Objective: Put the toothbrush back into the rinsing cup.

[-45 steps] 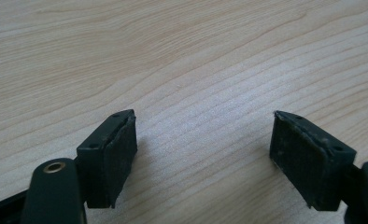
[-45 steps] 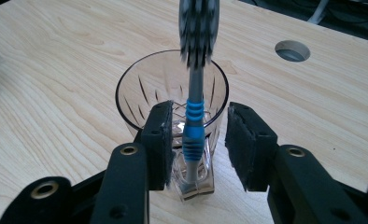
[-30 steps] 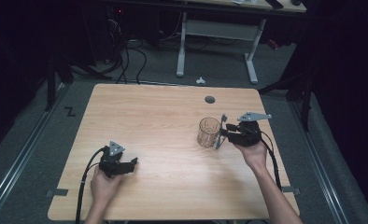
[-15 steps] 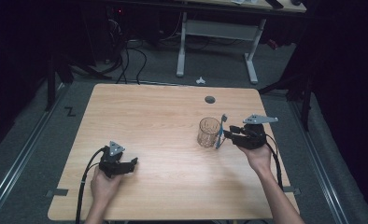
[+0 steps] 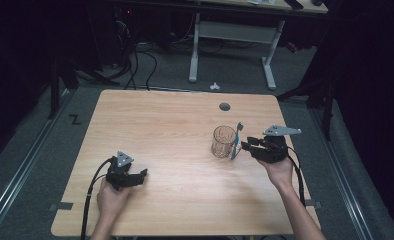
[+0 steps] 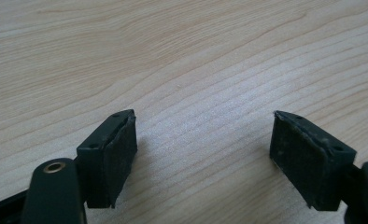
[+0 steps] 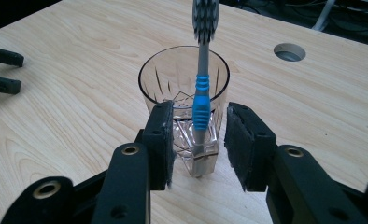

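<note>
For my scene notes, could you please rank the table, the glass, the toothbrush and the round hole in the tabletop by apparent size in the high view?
1. Table.
2. Glass.
3. Toothbrush, about as long as the glass is tall but far thinner.
4. Hole.

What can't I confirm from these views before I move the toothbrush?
- Right gripper: whether its fingers touch the toothbrush; a gap shows, contact unclear.
- Toothbrush head: cut off by the right gripper view's top edge.
- Toothbrush against the glass or apart: too small in the high view.
- Left gripper: body below the frame edge.
</note>
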Action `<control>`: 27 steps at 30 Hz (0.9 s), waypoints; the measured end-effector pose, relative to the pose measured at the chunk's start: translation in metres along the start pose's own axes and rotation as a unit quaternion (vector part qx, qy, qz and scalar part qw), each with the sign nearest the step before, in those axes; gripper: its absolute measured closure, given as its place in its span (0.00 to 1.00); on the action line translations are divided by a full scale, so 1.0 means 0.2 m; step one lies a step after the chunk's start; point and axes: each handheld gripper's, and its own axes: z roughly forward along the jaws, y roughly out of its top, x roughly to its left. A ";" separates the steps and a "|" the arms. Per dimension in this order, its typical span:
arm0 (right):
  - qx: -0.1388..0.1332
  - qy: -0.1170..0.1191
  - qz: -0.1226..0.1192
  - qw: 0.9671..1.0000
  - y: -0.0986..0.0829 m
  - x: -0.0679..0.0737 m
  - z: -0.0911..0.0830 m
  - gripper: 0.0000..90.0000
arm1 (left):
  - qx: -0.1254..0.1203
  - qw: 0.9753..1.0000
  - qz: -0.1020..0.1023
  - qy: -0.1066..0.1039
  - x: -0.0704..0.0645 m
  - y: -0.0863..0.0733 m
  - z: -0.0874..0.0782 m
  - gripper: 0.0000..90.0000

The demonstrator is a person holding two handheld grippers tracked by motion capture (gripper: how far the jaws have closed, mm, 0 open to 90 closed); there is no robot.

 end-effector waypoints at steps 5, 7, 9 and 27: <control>-0.001 -0.006 0.001 1.000 -0.02 0.00 -0.01 0.69 | 0.000 1.000 0.000 0.000 0.00 0.00 0.00 0.26; -0.004 -0.006 0.005 1.000 -0.03 0.00 -0.02 0.69 | 0.000 1.000 0.000 0.000 0.00 0.00 0.00 0.26; -0.003 -0.006 0.006 1.000 -0.04 0.00 -0.02 0.69 | 0.000 1.000 0.000 0.000 0.00 0.00 0.00 0.26; -0.016 0.001 0.020 1.000 -0.11 0.01 -0.04 0.69 | 0.000 1.000 0.000 0.000 0.00 0.00 0.00 0.26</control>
